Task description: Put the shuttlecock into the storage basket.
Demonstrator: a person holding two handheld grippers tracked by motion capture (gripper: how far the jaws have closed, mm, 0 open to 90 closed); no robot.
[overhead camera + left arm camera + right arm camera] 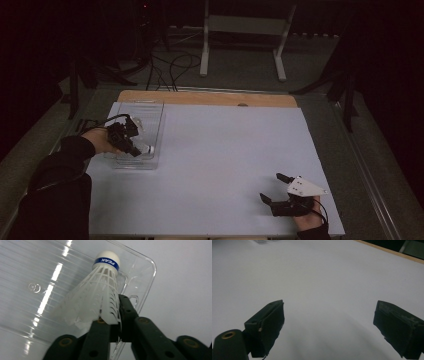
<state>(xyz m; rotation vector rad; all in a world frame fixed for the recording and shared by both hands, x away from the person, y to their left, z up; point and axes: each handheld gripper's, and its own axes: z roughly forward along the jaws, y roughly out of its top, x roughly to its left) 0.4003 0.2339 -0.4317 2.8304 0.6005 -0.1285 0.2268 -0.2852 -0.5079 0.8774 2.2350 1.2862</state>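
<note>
The word "PEAK" stands in white, upside down, on the blue band [106, 262] around the shuttlecock [96, 293].

Dim room beyond the table

A white metal stand [243, 30] rests on the grey floor [235, 75] at the far side, black cables [170, 67] to its left.

We see a big white table [225, 160] with a brown wooden edge [210, 97] at the far side. Behind it we see a grey floor [240, 75] with black cables [170, 67] lying on it. A white stand [245, 30] with two legs sits on that floor, and the room is dark
</note>
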